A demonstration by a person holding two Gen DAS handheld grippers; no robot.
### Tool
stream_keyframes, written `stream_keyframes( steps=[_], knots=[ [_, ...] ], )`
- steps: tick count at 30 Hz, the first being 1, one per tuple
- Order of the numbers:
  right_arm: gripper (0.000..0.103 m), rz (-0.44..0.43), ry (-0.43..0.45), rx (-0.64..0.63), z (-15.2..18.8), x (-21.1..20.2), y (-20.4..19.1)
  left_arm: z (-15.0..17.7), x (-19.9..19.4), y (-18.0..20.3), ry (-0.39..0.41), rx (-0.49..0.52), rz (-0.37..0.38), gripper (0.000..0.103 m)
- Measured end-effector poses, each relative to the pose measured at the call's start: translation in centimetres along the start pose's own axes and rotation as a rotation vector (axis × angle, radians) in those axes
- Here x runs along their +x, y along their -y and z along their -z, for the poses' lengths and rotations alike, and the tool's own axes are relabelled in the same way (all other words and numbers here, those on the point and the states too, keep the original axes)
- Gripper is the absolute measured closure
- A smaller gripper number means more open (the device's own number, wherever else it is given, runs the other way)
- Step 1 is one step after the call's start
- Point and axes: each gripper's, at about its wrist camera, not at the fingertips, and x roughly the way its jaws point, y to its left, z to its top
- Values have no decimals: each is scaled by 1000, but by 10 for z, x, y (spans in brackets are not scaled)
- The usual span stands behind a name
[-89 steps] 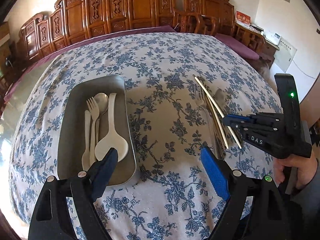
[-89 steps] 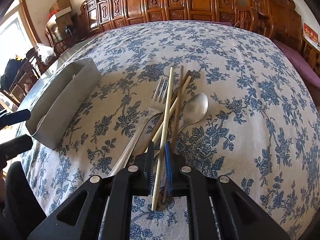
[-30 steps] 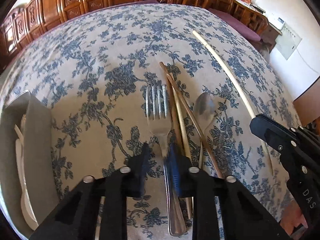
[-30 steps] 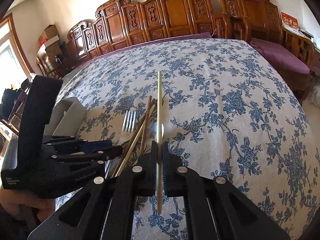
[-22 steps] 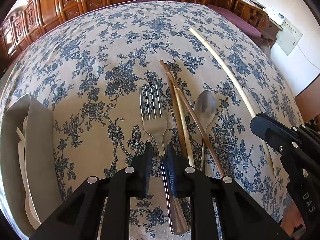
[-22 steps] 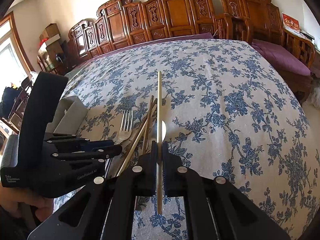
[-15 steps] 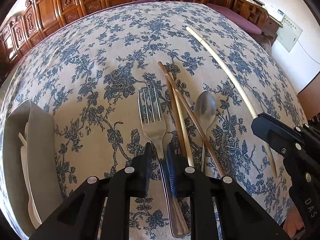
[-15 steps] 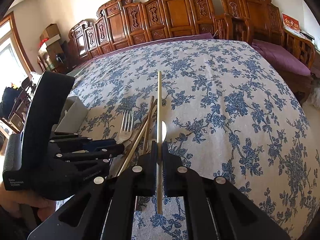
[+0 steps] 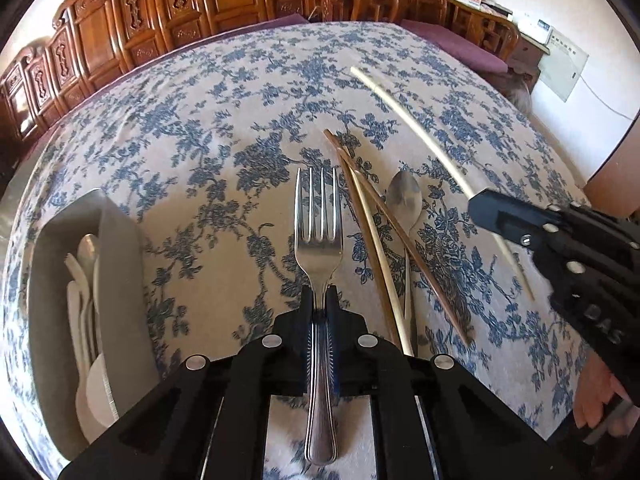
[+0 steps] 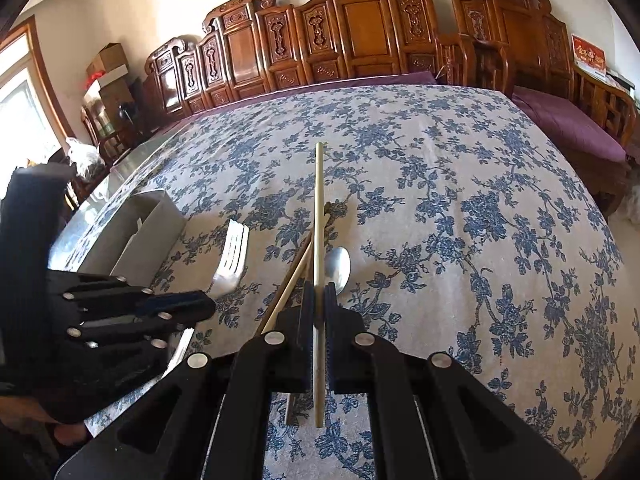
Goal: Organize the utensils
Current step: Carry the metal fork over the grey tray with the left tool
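We see the tabletop (image 9: 208,152), under a blue-flowered cloth, spreading ahead of both grippers, with carved wooden chairs (image 10: 360,36) beyond its far edge. To the left of the left gripper (image 9: 319,300) sits the grey tray (image 9: 120,280), holding white plastic utensils (image 9: 86,320) (we cannot count them).

The left gripper is clamped on the neck of the metal fork (image 9: 319,236), whose 4 tines point straight ahead while its handle runs back between the fingers. Just to the right of that gripper lie 2 brown chopsticks (image 9: 384,224), crossing each other on the cloth, and the metal spoon (image 9: 404,200) lies partly beneath them.

The right gripper (image 10: 319,300) is closed on 1 pale chopstick (image 10: 319,216), which reaches forward above the cloth and pokes out behind the fingers too. In the left wrist view this gripper stands to the right of the left one, with a hand (image 9: 600,400) at its base.
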Motion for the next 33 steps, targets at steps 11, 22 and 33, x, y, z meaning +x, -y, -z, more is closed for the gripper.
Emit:
stream_keyframes(
  steps=[11, 22, 33],
  knots=[
    [97, 3, -11, -47, 5, 1, -17, 2, -26, -15, 52, 5, -16, 97],
    [96, 4, -9, -22, 5, -1, -9, 6, 18, -15, -41, -9, -24, 97],
    [96, 3, -13, -33, 5, 1, -12, 15, 17, -14, -69, 12, -21, 96]
  ],
)
